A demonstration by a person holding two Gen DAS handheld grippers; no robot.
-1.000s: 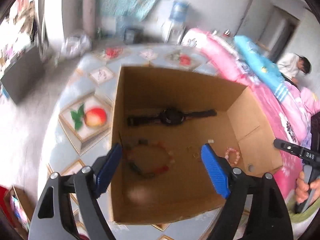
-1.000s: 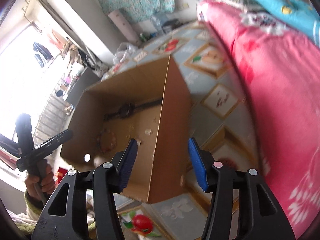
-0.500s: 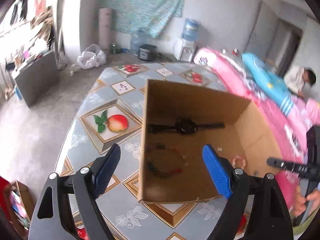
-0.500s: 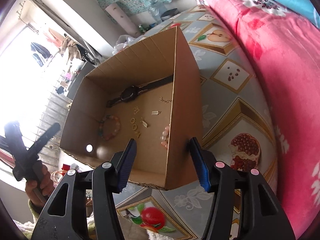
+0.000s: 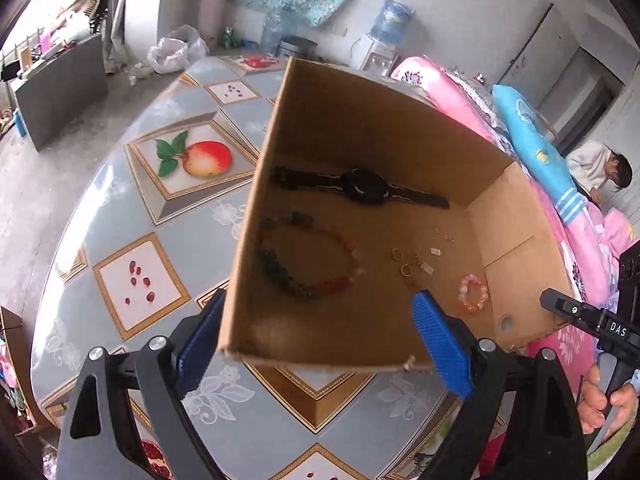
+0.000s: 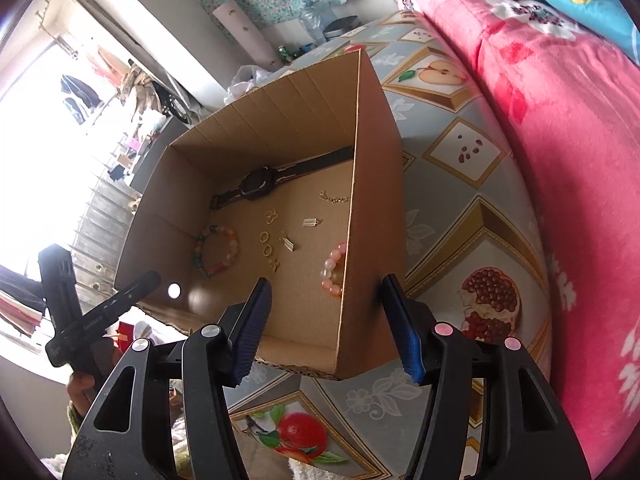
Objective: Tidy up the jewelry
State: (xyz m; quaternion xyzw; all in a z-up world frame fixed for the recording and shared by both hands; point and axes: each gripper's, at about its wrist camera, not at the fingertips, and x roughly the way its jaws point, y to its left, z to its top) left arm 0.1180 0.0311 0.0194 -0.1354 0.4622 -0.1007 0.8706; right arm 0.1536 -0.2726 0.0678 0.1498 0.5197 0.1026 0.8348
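An open cardboard box (image 5: 360, 112) (image 6: 280, 120) stands on the patterned table. On its floor lie a black watch (image 5: 364, 190) (image 6: 260, 184), a multicoloured bead bracelet (image 5: 276, 268) (image 6: 233, 245), a pink bead bracelet (image 5: 464, 284) (image 6: 332, 268) and small gold rings (image 5: 406, 269) (image 6: 266, 237). My left gripper (image 5: 320, 300) hovers at the box's near left corner, its jaws opening and the pads pressing on nothing. My right gripper (image 6: 327, 282) is open and straddles the box's right wall without clamping it.
The table (image 5: 120, 208) carries fruit-print tiles. A pink blanket on a bed (image 6: 560, 160) runs along its right side. A person (image 5: 600, 164) sits at the far right. A water dispenser (image 5: 384, 40) and bags stand by the back wall.
The left gripper has drawn back from over the box's inside to its near edge, and its jaws have spread. The right view now shows more of the box floor.
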